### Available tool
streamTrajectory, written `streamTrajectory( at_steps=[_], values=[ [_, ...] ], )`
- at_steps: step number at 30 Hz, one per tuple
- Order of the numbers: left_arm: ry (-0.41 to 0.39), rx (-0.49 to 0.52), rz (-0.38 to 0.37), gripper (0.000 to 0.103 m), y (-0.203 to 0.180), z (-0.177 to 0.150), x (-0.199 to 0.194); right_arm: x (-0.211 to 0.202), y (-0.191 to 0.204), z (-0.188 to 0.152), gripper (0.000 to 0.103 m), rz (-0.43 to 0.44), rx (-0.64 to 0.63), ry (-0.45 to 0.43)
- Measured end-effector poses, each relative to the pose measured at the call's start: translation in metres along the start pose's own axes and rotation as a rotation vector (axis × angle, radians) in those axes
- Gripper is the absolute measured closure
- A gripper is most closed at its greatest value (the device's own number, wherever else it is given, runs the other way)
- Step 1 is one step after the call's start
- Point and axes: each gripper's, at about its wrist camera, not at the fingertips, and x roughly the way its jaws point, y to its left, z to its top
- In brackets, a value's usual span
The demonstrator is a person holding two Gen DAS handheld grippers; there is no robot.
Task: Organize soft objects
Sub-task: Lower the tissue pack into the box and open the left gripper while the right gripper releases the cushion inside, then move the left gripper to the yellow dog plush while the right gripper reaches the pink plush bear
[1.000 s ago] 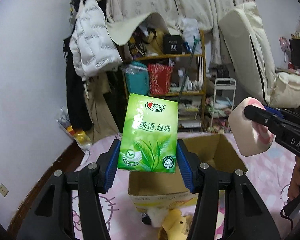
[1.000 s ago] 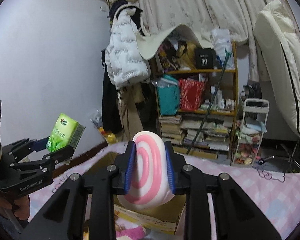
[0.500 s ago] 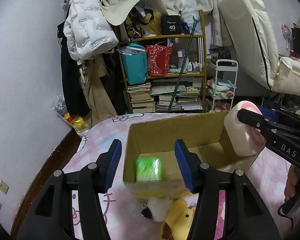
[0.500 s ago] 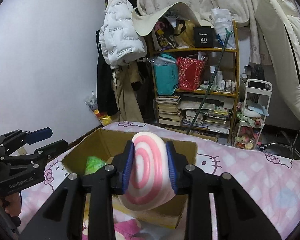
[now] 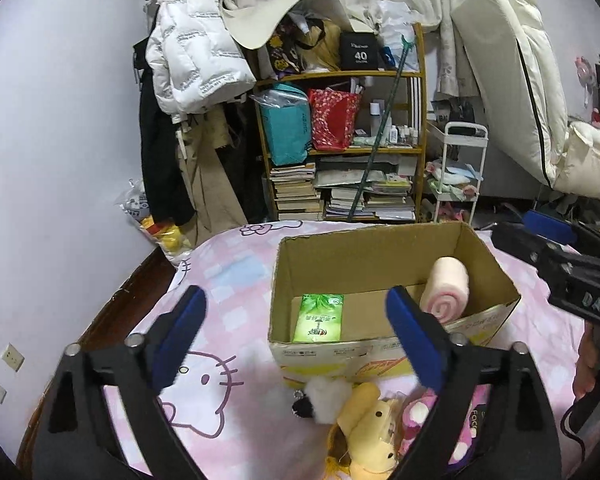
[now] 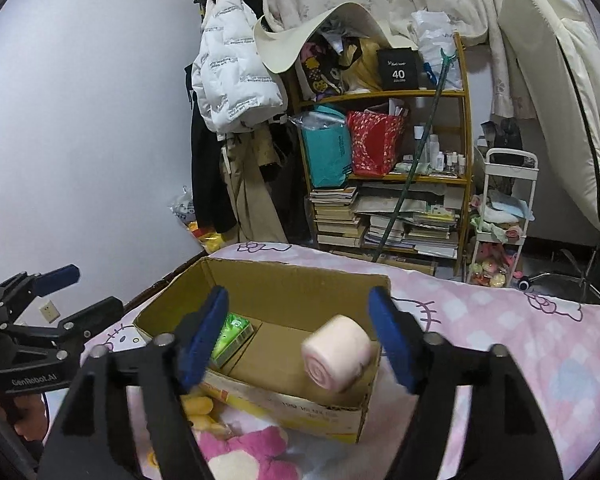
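Two soft things are in the cardboard box (image 5: 384,254) on the pink Hello Kitty bed (image 5: 228,280): a green tissue pack (image 5: 319,317) lying flat and a pink swirl roll (image 6: 337,353). Both the left gripper (image 5: 296,330) and right gripper (image 6: 300,332) are spread wide, holding nothing. Beyond the box stands a cluttered bookshelf (image 5: 342,148).
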Motion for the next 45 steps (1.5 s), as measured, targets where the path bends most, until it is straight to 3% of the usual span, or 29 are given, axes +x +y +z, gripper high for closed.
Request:
streamTrajectory(
  at_steps=[3,9,12,26,35,45],
  values=[
    [-0.003,-0.009,-0.009,0.007,0.003,-0.002,-0.011,-0.012,0.004,-0.001,0.011,0.002,0.002,-0.009],
    [0.033,-0.006,0.003,0.006,0.007,-0.014,-0.028,-0.032,0.014,-0.001,0.009,0.019,-0.007,0.006],
    [0.057,-0.016,-0.009,0.006,0.011,-0.022,-0.038,-0.042,0.017,-0.003,0.0,0.025,-0.001,-0.001],
    [0.097,0.031,0.022,0.006,0.006,-0.045,-0.062,-0.048,0.037,-0.027,0.0,0.043,-0.021,0.059],
    [0.149,0.026,0.013,0.006,0.01,-0.056,-0.048,-0.037,0.035,-0.039,0.0,0.052,0.008,0.106],
    [0.235,0.039,-0.003,0.006,0.003,-0.07,-0.011,-0.005,0.032,-0.065,0.0,0.074,0.081,0.23]
  ],
)
